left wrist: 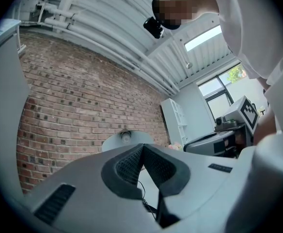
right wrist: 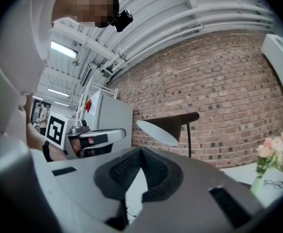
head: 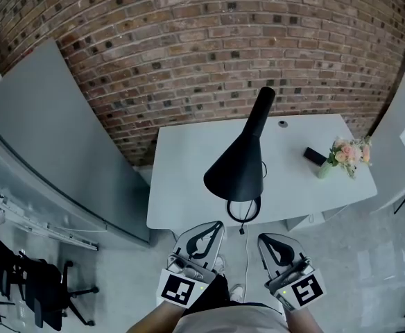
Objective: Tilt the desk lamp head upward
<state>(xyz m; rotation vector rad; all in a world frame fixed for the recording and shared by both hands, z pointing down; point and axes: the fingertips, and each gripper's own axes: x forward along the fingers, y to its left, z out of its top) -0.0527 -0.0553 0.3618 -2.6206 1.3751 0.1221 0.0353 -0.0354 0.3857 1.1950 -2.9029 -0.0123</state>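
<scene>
Head view: a white tabletop stands against a brick wall at frame centre. The black desk lamp stands near the tabletop's lower edge. Its cone shade widens toward the bottom of the frame and its stem rises toward the upper centre. A vase of flowers and a small black block lie at the right of the tabletop, well apart from the lamp. A grey panel leans along the left of the frame. The left gripper and right gripper are held side by side below the tabletop edge. Both point toward the lamp without touching it, and a thin cable hangs between them.

Left gripper view: the jaws of the left gripper are pressed together at the tips and pinch nothing. The underside of the shade with its bulb appears just above the tips, in front of the brick wall. The right gripper's marker cube shows at the right.

Right gripper view: the jaws of the right gripper likewise meet at the tips, empty. The desk lamp stands above them, its pale mouth facing down and to the left. The flowers are at the right edge. The left gripper is at the left.
</scene>
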